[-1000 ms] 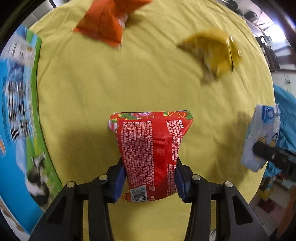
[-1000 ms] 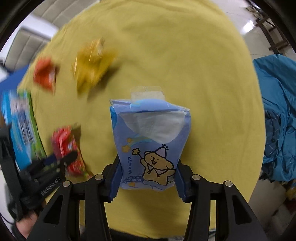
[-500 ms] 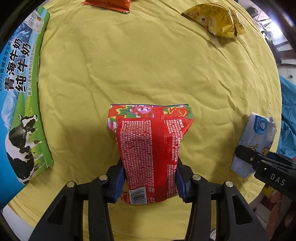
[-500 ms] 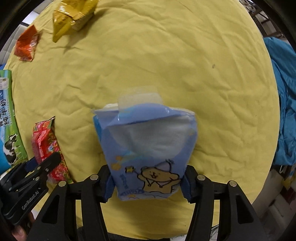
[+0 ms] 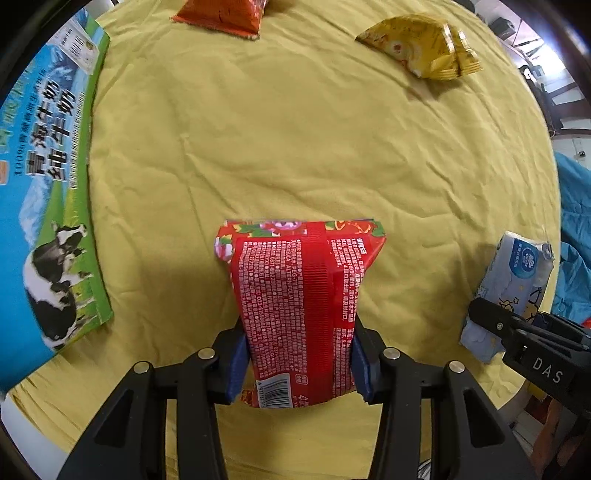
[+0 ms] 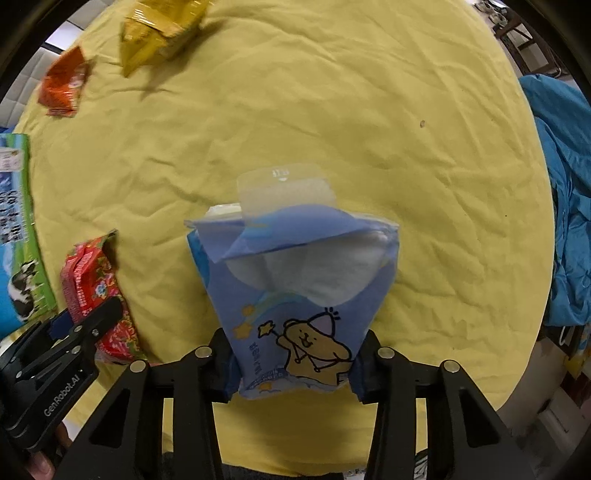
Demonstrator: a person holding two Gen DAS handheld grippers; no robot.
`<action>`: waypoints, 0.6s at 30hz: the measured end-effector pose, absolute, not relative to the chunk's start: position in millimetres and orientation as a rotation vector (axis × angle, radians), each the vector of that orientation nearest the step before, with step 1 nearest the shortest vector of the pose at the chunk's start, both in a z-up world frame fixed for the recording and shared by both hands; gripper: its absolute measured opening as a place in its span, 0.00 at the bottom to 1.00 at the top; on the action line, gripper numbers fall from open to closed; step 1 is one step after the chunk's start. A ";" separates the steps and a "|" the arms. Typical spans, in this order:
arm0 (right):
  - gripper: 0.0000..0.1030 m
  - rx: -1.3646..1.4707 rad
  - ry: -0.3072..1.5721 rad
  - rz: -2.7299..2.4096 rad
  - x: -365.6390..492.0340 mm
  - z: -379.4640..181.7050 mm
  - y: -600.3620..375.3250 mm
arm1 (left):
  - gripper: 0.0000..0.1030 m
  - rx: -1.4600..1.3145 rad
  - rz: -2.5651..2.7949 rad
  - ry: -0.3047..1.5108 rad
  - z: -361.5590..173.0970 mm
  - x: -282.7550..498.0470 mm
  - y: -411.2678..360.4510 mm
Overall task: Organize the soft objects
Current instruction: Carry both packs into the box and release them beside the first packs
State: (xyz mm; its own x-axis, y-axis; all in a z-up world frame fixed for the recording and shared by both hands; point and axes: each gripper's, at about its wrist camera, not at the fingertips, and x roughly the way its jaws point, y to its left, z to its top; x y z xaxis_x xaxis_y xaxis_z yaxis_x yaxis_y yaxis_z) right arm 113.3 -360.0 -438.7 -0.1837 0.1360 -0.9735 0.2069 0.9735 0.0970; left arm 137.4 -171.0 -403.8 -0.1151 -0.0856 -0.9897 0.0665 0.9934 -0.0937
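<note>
Left wrist view: the left gripper [image 5: 297, 363] clamps a red printed plastic snack packet [image 5: 299, 295] between its blue pads – a carry in progress, I judge. At nine o'clock lies a blue-green milk carton box [image 5: 48, 206]; at twelve an orange packet [image 5: 225, 14]; at one a yellow crinkled bag [image 5: 424, 48]. The right gripper [image 6: 295, 365], jaws closing, pinches a blue cartoon-bear tissue pack [image 6: 295, 295]. Next – lower both onto the bare yellow cloth [image 5: 295, 147]; nothing blocks them.

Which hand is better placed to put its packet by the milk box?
Left, probably: the left tool grips the red packet beside the milk box; the right tool, jaws closing on the tissue pack, is farther.
</note>
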 end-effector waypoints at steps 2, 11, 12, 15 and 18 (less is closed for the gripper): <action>0.45 0.256 1.739 -0.049 108.7 -426.0 -356.4 | 0.42 -0.017 -0.133 1.664 -394.6 134.1 -170.8; 0.45 0.297 1.631 0.057 97.3 -352.6 -328.1 | 0.42 -0.060 -0.154 1.550 -332.1 122.5 -151.0; 0.45 0.298 1.619 0.069 96.7 -344.1 -326.3 | 0.42 -0.067 -0.159 1.535 -322.5 121.4 -146.9; 0.45 0.300 1.580 0.105 115.2 -313.1 -310.9 | 0.42 -0.086 -0.172 1.485 -291.0 120.4 -136.1; 0.45 0.303 1.539 0.135 121.6 -286.4 -297.9 | 0.42 -0.095 -0.188 1.429 -257.4 121.2 -120.8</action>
